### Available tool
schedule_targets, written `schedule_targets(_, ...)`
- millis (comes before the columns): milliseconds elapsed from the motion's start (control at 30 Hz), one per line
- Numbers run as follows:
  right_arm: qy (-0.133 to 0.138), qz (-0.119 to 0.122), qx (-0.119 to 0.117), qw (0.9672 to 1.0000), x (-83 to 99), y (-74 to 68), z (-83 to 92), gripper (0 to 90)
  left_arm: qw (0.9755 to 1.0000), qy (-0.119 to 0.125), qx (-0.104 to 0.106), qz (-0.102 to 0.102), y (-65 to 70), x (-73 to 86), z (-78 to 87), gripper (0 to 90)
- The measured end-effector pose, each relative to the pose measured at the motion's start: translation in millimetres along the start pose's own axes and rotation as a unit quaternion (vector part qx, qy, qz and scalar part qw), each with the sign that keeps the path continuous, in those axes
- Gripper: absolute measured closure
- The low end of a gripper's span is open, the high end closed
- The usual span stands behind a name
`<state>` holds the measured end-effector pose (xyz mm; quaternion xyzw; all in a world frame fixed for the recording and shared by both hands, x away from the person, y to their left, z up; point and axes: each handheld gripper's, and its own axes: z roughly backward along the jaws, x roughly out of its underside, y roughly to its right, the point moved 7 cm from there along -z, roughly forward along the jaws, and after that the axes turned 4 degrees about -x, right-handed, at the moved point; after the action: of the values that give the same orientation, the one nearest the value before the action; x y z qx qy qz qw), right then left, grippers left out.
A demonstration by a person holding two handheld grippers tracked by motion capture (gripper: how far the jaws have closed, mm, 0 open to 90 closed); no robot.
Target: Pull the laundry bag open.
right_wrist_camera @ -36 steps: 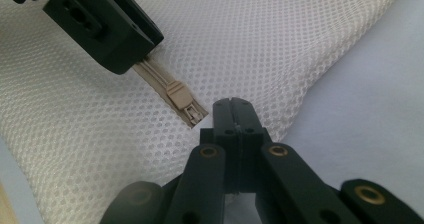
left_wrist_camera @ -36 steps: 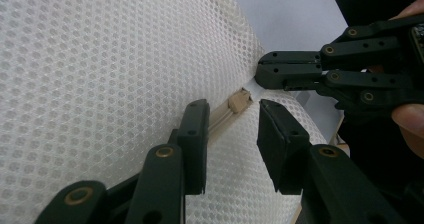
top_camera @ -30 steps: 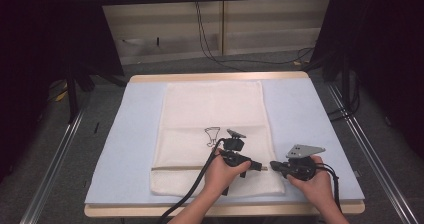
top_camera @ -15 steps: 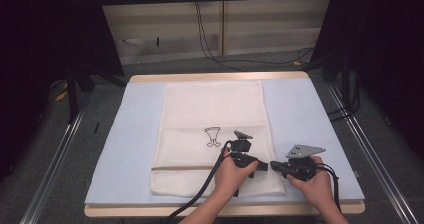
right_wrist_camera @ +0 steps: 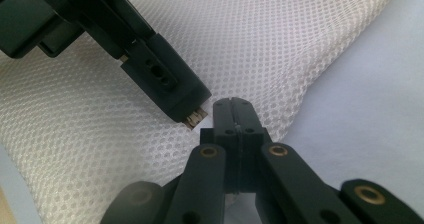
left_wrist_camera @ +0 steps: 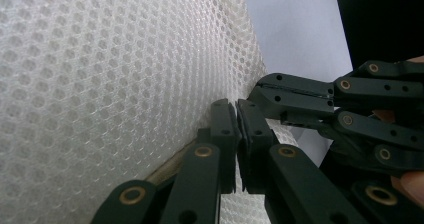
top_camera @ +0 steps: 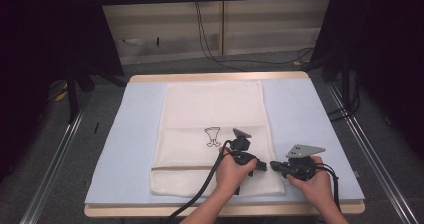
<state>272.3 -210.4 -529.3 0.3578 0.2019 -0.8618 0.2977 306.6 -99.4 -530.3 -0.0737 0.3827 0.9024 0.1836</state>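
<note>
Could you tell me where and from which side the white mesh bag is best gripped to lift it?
Probably the near right corner of the mesh bag, coming in low from the table's near edge. It lies flat on the blue mat, so only its thin edge offers a bite. The left gripper and right gripper already meet there, jaws closed.

Small black outline print (top_camera: 213, 136) on white mesh bag (top_camera: 210, 109), motif too small to tell.
</note>
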Motion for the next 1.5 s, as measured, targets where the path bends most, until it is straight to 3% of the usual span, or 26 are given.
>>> schedule_targets(267, 0.005, -0.001, 0.001, 1.0000, 0.7, -0.1, -0.2, 90.0, 0.9997, -0.011, 0.015, 0.015, -1.5, -0.7, 2.4, 87.3)
schedule_targets(400, 0.003, 0.002, 0.002, 1.0000, 0.8, -0.3, -0.1, 90.0, 1.0000, -0.009, 0.000, 0.002, -4.8, -0.8, 10.1, 87.4)
schedule_targets(800, 0.006, 0.001, 0.004, 1.0000, 0.9, -0.6, -0.4, 90.0, 0.9997, -0.022, 0.012, -0.002, -11.6, -1.4, 21.4, 87.3)
schedule_targets(867, 0.005, 0.001, 0.004, 1.0000, 0.9, -0.7, -0.4, 90.0, 0.9998, -0.021, 0.006, -0.004, -12.9, -1.5, 22.3, 87.3)
schedule_targets(967, 0.005, -0.001, 0.002, 1.0000, 0.7, -0.4, -0.3, 90.0, 0.9995, -0.022, -0.001, -0.021, -14.7, -1.1, 27.1, 87.3)
schedule_targets(1133, 0.004, -0.003, 0.005, 1.0000, 0.8, -0.5, -0.3, 90.0, 0.9995, -0.026, 0.012, -0.014, -16.6, -1.2, 29.9, 87.3)
schedule_targets(1167, 0.004, -0.004, 0.003, 1.0000, 0.8, -0.7, -0.3, 90.0, 0.9996, -0.022, 0.005, -0.013, -17.8, -1.3, 30.3, 87.3)
schedule_targets(1200, 0.004, -0.004, 0.005, 1.0000, 0.7, -0.5, -0.3, 90.0, 0.9995, -0.026, 0.013, -0.015, -17.9, -1.2, 32.0, 87.3)
schedule_targets(1367, 0.003, -0.005, 0.005, 1.0000, 0.5, -0.2, -0.3, 90.0, 0.9997, -0.019, 0.012, -0.008, -20.1, -2.1, 35.8, 87.3)
schedule_targets(1500, 0.003, -0.006, 0.003, 1.0000, 0.5, -0.3, -0.4, 90.0, 0.9994, -0.029, 0.014, -0.012, -25.2, -1.0, 39.8, 87.3)
